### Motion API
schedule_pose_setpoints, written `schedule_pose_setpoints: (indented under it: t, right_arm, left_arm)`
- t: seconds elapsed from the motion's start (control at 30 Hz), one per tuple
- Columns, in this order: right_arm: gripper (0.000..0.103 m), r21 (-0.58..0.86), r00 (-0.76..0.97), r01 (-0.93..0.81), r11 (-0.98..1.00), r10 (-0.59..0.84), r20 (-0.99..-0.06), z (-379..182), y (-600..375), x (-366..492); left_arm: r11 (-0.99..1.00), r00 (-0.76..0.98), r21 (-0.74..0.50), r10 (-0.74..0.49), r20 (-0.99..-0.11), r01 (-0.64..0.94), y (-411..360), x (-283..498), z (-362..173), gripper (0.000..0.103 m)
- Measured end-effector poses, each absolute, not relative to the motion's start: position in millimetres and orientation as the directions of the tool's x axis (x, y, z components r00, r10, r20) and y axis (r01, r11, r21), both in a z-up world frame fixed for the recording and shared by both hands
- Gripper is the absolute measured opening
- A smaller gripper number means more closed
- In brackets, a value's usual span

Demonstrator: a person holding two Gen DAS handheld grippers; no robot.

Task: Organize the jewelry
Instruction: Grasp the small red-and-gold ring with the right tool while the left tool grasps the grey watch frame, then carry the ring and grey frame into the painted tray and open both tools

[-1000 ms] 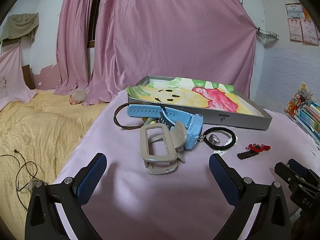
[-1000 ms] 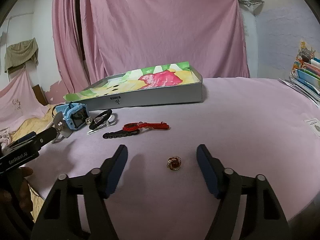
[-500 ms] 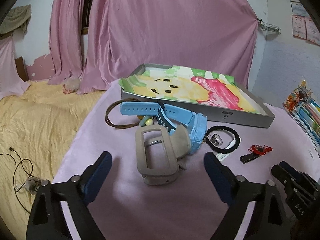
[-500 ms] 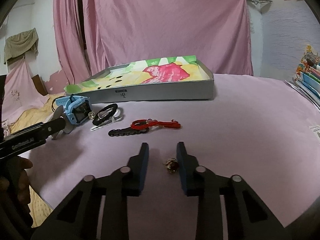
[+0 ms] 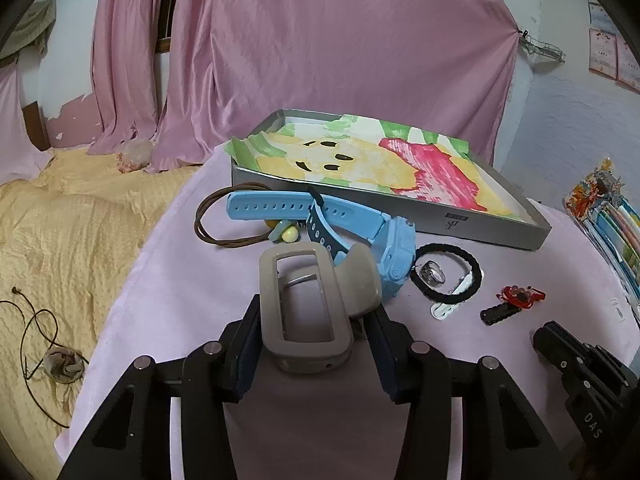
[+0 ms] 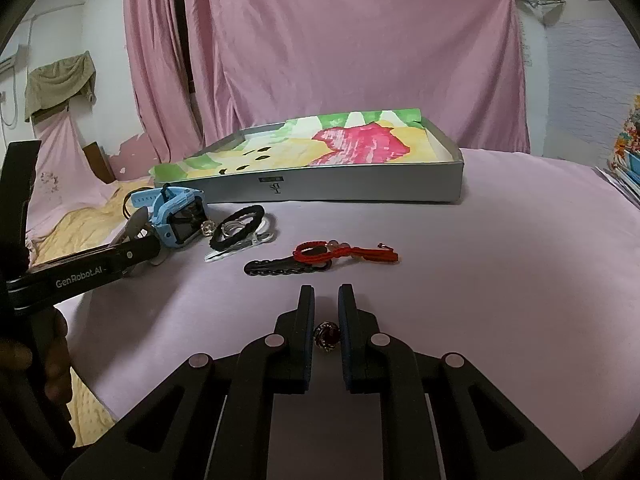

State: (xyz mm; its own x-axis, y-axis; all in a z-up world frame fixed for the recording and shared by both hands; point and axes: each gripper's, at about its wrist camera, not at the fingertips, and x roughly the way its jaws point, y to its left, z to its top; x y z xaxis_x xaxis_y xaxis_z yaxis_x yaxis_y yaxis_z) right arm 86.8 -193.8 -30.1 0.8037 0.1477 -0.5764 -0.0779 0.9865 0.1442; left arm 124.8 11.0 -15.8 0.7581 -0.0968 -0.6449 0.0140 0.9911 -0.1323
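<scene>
My left gripper (image 5: 312, 320) is shut on a beige hair claw clip (image 5: 304, 304) on the pink tablecloth. Just beyond the clip lie a blue watch (image 5: 396, 248), a black hair tie (image 5: 476, 268) ringing a silver ring (image 5: 432, 276), and a red bracelet (image 5: 520, 295). In the right wrist view my right gripper (image 6: 326, 294) is shut on a small dark red ring (image 6: 327, 335) resting on the cloth. The red bracelet (image 6: 348, 252) and a black clip (image 6: 280, 267) lie ahead of it. A grey tray (image 6: 360, 192) lined with colourful paper stands at the back.
A brown cord loop (image 5: 208, 224) and a white clip (image 5: 444, 310) lie among the jewelry. A yellow bedspread (image 5: 72, 232) drops off to the left of the table. Stacked books (image 5: 612, 216) sit at the right edge. Pink curtains hang behind.
My left gripper moved forward and shut on the beige claw clip. My right gripper's fingers came together around the small red ring.
</scene>
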Motion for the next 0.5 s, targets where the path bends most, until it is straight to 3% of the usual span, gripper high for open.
schedule_pose_setpoints:
  t: [0.5]
  right_arm:
    - [0.011,0.15,0.82,-0.155,0.976,0.212,-0.531,-20,-190,79]
  left_arm:
    - [0.974,0.775,-0.205,-0.206,-0.598,0.101,4,99,-11,0.045]
